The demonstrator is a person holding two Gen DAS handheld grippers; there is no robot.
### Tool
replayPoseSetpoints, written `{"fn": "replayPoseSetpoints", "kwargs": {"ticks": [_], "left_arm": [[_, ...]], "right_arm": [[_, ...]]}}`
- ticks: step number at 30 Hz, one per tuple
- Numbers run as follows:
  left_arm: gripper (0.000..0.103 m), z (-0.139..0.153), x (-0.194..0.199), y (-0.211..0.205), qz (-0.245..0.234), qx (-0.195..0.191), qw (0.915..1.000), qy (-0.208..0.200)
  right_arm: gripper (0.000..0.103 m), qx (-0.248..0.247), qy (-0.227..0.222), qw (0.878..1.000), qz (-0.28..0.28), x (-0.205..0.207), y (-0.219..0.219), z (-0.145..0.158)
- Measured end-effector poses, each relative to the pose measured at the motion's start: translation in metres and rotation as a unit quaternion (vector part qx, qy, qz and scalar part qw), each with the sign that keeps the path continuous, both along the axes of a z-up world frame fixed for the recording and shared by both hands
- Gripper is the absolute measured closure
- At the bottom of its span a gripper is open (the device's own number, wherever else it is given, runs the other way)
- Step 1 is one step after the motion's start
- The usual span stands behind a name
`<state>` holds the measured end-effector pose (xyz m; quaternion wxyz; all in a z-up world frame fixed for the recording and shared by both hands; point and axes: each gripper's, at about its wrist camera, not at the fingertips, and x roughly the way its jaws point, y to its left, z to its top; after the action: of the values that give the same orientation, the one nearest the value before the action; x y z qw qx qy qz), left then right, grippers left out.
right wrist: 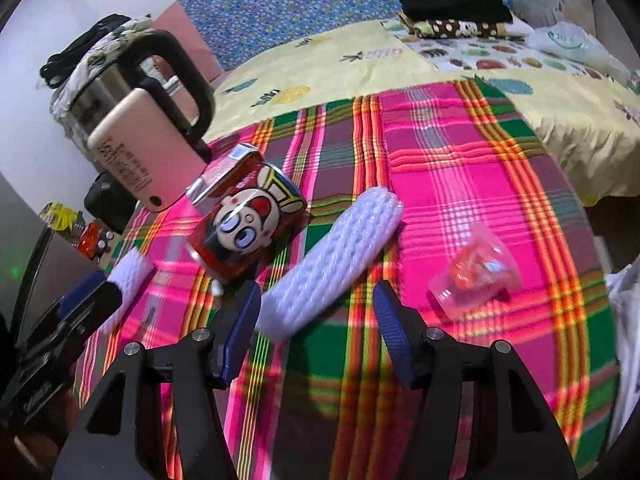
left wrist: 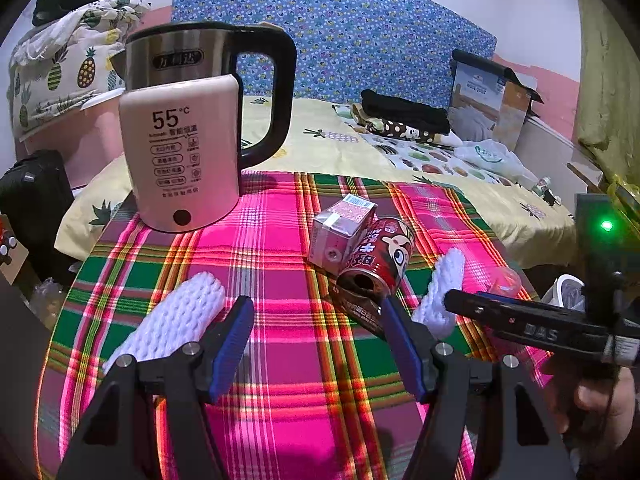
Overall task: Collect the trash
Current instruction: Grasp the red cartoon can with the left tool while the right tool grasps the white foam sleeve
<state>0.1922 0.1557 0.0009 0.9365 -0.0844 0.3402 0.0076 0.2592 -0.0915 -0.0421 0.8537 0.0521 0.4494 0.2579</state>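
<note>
On the plaid tablecloth, mid-table, the trash sits in a loose cluster. Red drink can lies on its side, open mouth toward my left camera, resting over a dark flattened wrapper. Small drink carton touches the can on its far side. One white foam net sleeve lies just right of the can; a second one lies well apart to the left. Clear packet with red contents lies further right, near the table edge; contents blurred, I cannot make them out.

Left gripper: jaws spread wide, nothing between them, hanging just short of the can. Right gripper: jaws likewise released, the near end of the foam sleeve lying between the blue pads, no contact that I can see.

Pink-and-steel kettle stands at the table's far left. Bed with a yellow sheet behind.
</note>
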Motion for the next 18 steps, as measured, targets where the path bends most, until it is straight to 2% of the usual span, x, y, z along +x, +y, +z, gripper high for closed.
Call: {"fn": "replayPoseSetpoints", "kwargs": {"ticks": [4, 7, 10, 18], "left_arm": [[0.035, -0.003, 0.010, -0.003, -0.011, -0.004, 0.9999, 0.002], [0.035, -0.003, 0.017, -0.009, -0.021, -0.007, 0.9998, 0.001], [0.035, -0.001, 0.023, -0.016, -0.032, -0.004, 0.9995, -0.002], [0.035, -0.004, 0.049, -0.040, -0.074, 0.015, 0.9971, -0.001]], "right_arm": [[0.044, 0.001, 0.013, 1.000, -0.008, 0.007, 0.005, -0.009], [0.066, -0.004, 0.007, 1.000, -0.011, 0.007, 0.006, -0.009], [0.077, 0.000, 0.007, 1.000, -0.012, 0.005, 0.001, -0.006], [0.081, 0.003, -0.007, 1.000, -0.004, -0.017, -0.022, 0.009]]}}
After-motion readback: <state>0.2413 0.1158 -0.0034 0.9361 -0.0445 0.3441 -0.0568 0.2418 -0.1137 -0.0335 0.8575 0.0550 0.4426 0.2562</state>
